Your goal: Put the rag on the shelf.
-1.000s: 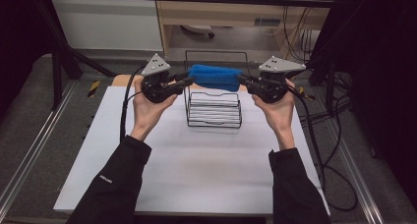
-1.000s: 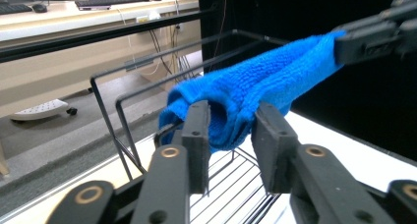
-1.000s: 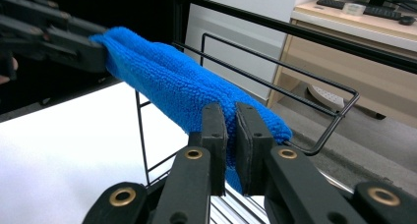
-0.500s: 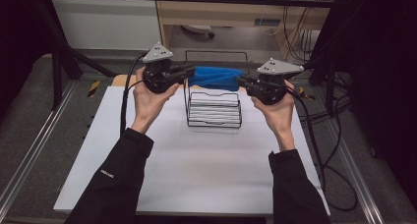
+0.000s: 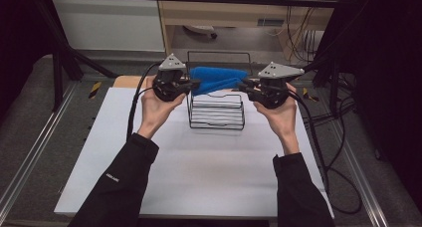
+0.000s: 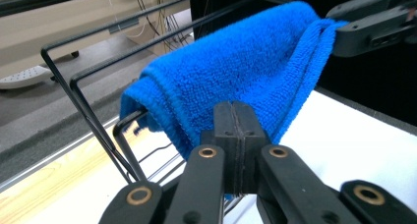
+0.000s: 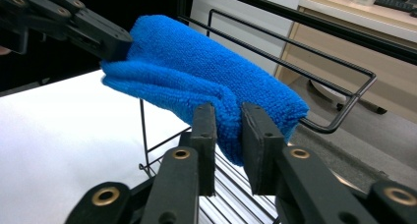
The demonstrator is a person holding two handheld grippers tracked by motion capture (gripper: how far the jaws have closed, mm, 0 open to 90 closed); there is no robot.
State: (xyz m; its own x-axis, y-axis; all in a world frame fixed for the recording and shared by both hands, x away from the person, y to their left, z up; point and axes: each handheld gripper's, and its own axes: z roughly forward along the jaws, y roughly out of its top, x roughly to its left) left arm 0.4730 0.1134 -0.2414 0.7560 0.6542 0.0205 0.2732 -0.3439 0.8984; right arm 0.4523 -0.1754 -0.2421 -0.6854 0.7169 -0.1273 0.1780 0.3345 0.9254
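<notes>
A folded blue towel (image 5: pixel 219 77) hangs stretched between my two grippers above the back of a black wire rack (image 5: pixel 216 118). The left gripper (image 5: pixel 191 85) is shut on the towel's left end; in the left gripper view its jaws (image 6: pixel 236 130) press together on the edge of the towel (image 6: pixel 231 62). At the other end, the right gripper (image 5: pixel 244 86) is shut on the towel, and in the right gripper view thick folds of the towel (image 7: pixel 196 71) sit pinched between its jaws (image 7: pixel 228 121). The towel lies against the rack's top rails (image 7: pixel 314 52).
The rack stands at the back middle of a white table (image 5: pixel 199 162). A wooden board edge (image 5: pixel 127 81) shows behind the left hand. Cables (image 5: pixel 323 137) trail off the table's right side. Metal frame rails (image 5: pixel 30 157) run along both sides.
Both grippers have carried the towel away from the person and slightly up, from above the rack's front toward its back rails. Both stay shut on it.
</notes>
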